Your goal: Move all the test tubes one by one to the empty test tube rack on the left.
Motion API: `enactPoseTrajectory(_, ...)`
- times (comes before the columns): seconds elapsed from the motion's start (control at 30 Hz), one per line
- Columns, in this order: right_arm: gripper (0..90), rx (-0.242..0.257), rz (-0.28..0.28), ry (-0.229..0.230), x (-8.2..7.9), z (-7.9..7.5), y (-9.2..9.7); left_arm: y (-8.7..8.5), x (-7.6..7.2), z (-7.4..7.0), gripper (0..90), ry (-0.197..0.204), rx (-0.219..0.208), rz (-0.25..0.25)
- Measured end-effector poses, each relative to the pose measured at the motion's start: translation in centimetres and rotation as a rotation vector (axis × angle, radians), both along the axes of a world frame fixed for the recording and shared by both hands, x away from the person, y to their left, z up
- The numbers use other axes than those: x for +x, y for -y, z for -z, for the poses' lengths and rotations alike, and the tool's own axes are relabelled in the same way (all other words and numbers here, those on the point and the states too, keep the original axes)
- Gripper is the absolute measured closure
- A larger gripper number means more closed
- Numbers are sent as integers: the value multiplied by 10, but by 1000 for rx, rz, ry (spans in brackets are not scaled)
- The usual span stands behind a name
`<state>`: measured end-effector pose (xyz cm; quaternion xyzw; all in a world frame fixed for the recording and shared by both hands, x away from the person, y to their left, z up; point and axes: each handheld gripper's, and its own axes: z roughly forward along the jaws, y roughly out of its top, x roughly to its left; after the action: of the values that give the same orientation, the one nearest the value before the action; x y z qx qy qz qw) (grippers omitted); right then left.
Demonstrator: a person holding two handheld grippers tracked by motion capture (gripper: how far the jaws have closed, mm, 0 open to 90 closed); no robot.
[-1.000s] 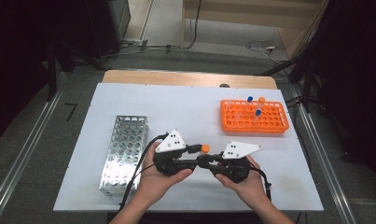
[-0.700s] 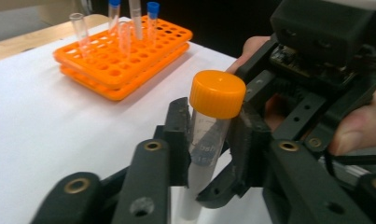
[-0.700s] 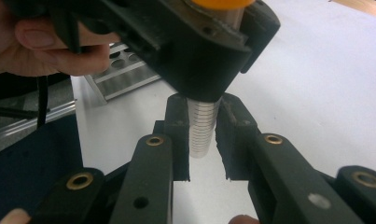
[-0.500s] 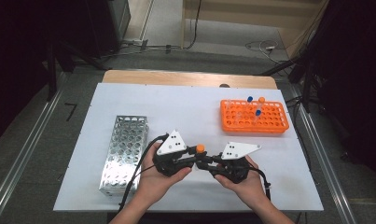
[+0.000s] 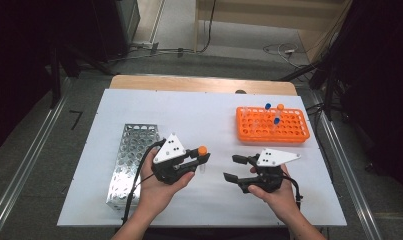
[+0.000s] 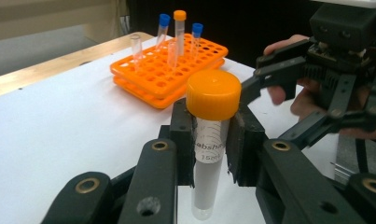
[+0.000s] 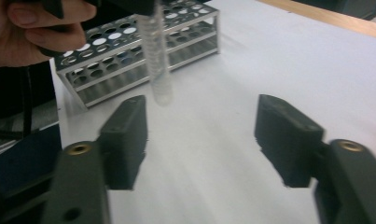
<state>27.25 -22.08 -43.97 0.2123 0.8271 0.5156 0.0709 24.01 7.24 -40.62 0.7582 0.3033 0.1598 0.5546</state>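
Observation:
A clear tube with an orange cap (image 6: 212, 140) stands upright between the pads of my left gripper (image 6: 212, 133), which is shut on it just under the cap. From above, the left gripper (image 5: 203, 159) holds the tube (image 5: 202, 150) a little over the white table, right of the metal rack. My right gripper (image 5: 230, 167) sits apart to the right, open. Its jaws have just been opening, and nothing lies between them in the right gripper view (image 7: 199, 135). The held tube (image 7: 157, 60) hangs beyond its left jaw.
An orange rack (image 5: 272, 125) at the back right holds three capped tubes and some uncapped ones. A silver metal rack (image 5: 131, 160) lies along the left side. The white table (image 5: 209, 110) ends at a wooden strip at the back.
The right gripper has let go of the orange-capped tube, opened and drawn away to the right. The left gripper has kept its place, shut on the tube.

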Motion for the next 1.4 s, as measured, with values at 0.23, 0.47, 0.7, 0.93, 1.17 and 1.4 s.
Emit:
enactPoseTrajectory(0.23, 50, 27, 29, -10, 10, -3, 28, -13, 2, -3, 749, 9, -8, -39)
enactPoseTrajectory(0.47, 0, 41, 86, -13, 16, -3, 52, -30, 4, -8, 749, 17, -12, -81)
enactPoseTrajectory(0.7, 0, 33, 125, -23, 15, 0, 69, -55, 5, -16, 749, 32, -32, -148)
enactPoseTrajectory(0.93, 0, 24, 177, -28, 8, 7, 94, -78, 12, -23, 749, 45, -35, -213)
enactPoseTrajectory(1.17, 0, 43, 247, -32, 10, 11, 121, -95, 21, -33, 749, 66, -36, -262)
enactPoseTrajectory(1.4, 0, 47, 262, -32, 13, 12, 126, -107, 34, -31, 750, 69, -34, -328)
